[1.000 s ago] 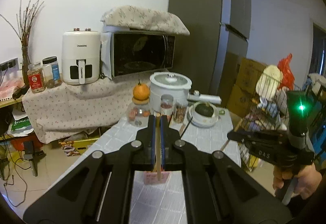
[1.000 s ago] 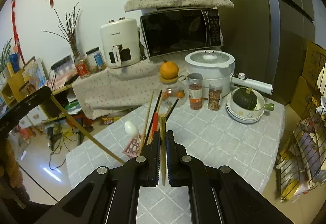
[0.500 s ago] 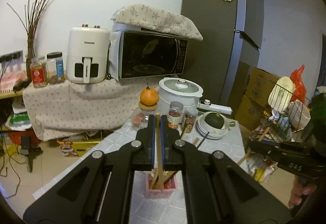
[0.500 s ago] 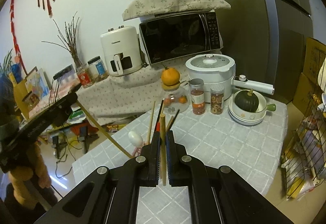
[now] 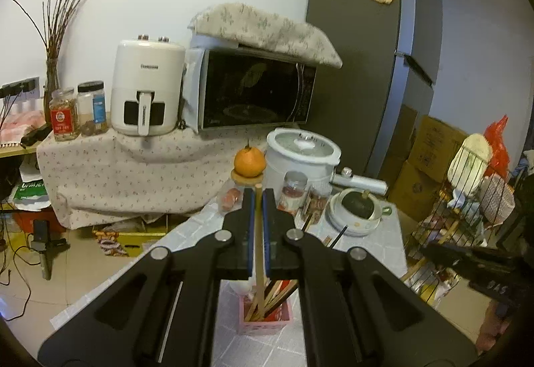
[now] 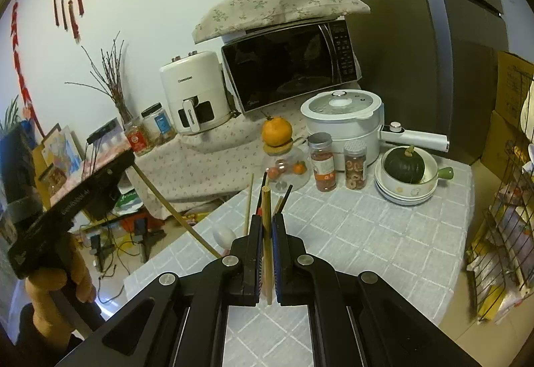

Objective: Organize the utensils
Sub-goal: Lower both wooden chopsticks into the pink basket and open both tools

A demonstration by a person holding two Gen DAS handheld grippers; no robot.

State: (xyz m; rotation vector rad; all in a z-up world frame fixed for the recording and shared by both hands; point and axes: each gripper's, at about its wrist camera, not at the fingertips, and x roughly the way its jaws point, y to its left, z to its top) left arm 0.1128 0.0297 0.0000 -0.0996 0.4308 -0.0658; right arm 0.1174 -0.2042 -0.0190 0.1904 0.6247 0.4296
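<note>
Standing in pink holder [image 5: 265, 317], chopsticks [image 5: 277, 292], each claw [image 5: 257, 196] [image 6: 267, 220] gripping one chopstick

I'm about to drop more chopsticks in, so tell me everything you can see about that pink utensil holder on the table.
The pink utensil holder is a small, square-sided box, plastic by the look of it, standing upright on the grey checked tablecloth near the table's front edge. Several chopsticks, wooden and dark, lean out of it at different angles. The wooden chopstick clamped in the left gripper reaches down into it. The gripper hides its upper part; from the right wrist it is hidden altogether.
</note>
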